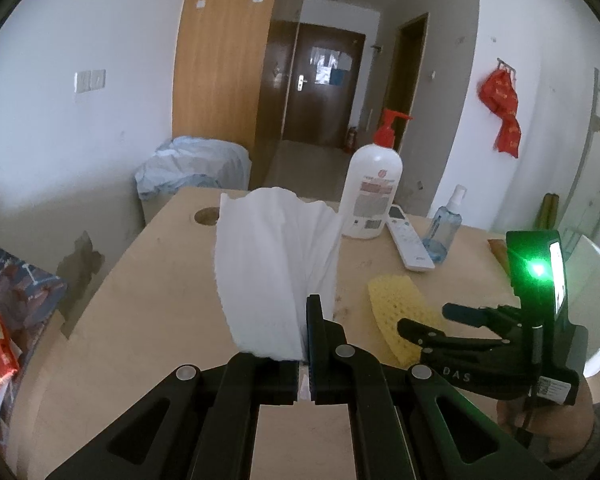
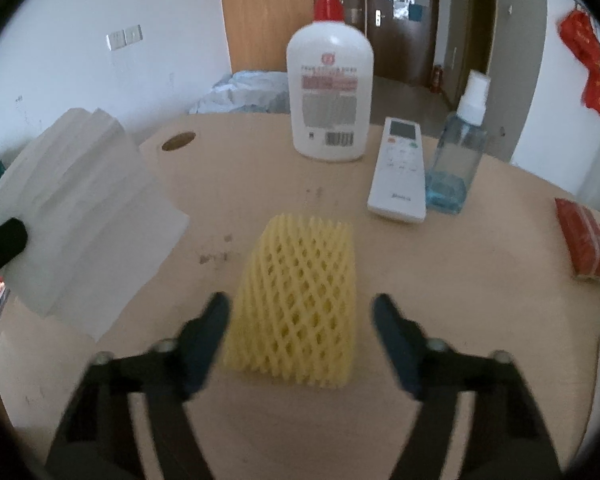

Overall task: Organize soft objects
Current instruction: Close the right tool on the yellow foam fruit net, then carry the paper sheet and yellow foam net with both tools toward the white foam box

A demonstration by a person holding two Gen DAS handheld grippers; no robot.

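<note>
My left gripper (image 1: 306, 316) is shut on the lower edge of a white stack of paper tissue (image 1: 272, 264), which stands up fanned above the wooden table (image 1: 160, 300). The same tissue (image 2: 80, 208) fills the left of the right wrist view. A yellow foam net sleeve (image 2: 304, 264) lies flat on the table. My right gripper (image 2: 300, 308) is open, with a finger on each side of the net's near end; the left finger is close to it, the right one stands apart. In the left wrist view the right gripper (image 1: 428, 318) hovers over the net (image 1: 396, 304).
Behind the net stand a white pump bottle (image 2: 330, 92) with a red head, a white remote (image 2: 400, 168) and a blue spray bottle (image 2: 458, 160). Red packets (image 2: 584, 240) lie at the right table edge. A round hole (image 2: 179, 141) is at the far left.
</note>
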